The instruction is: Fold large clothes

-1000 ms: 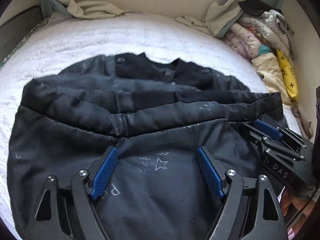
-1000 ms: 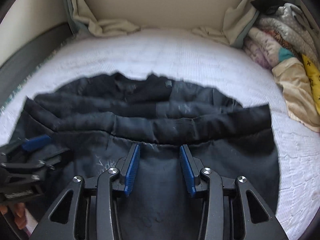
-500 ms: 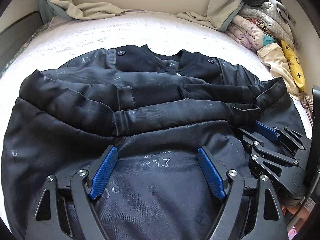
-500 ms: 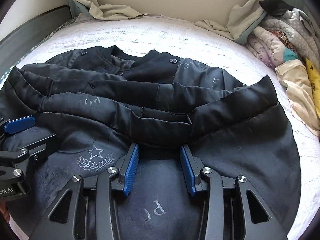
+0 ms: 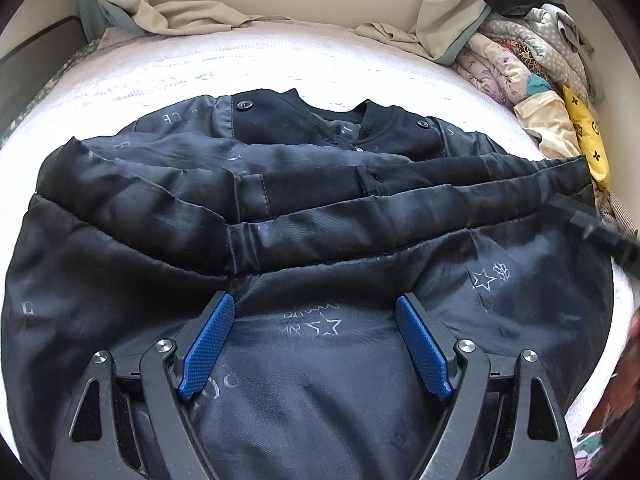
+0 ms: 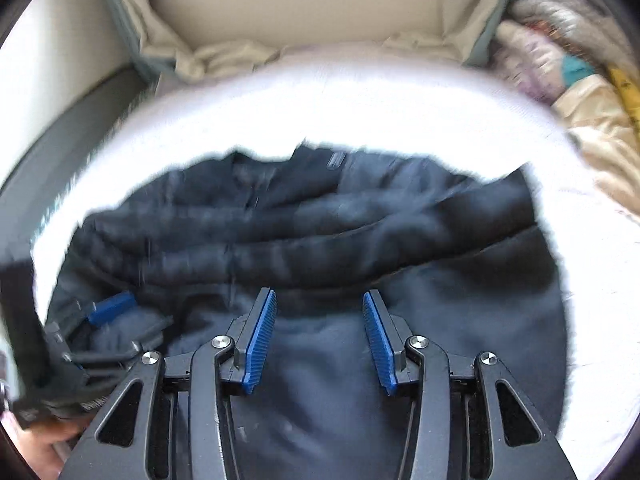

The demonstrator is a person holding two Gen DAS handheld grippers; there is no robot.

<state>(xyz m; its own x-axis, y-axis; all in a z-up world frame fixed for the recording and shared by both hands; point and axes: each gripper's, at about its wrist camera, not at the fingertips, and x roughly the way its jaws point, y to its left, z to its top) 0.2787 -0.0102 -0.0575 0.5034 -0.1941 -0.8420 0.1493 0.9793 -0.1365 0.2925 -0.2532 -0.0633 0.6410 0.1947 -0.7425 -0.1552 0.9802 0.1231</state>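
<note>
A dark navy jacket [image 5: 320, 208] with star prints lies spread on the bed, its sleeves folded across the body and its collar at the far side. My left gripper [image 5: 315, 300] hangs just above the jacket's near part, jaws wide open with nothing between them. My right gripper [image 6: 320, 294] hovers over the same jacket [image 6: 360, 240]; its jaws are opening and only flat fabric lies below them, none pinched. The right gripper shows as a dark blur [image 5: 592, 224] at the right edge of the left wrist view. The left gripper's blue pad [image 6: 112, 308] shows at the lower left of the right wrist view.
The white bed cover [image 5: 280, 64] surrounds the jacket. A pile of folded clothes [image 5: 532, 72] lines the right side by the wall. Crumpled beige cloth [image 5: 180, 12] lies at the headboard. A person's hand [image 6: 44, 440] shows at the lower left.
The right gripper has swung away quickly, blurring its view, and its jaws stand a little wider. In the left wrist view it has shifted to the right edge. The left gripper kept still.
</note>
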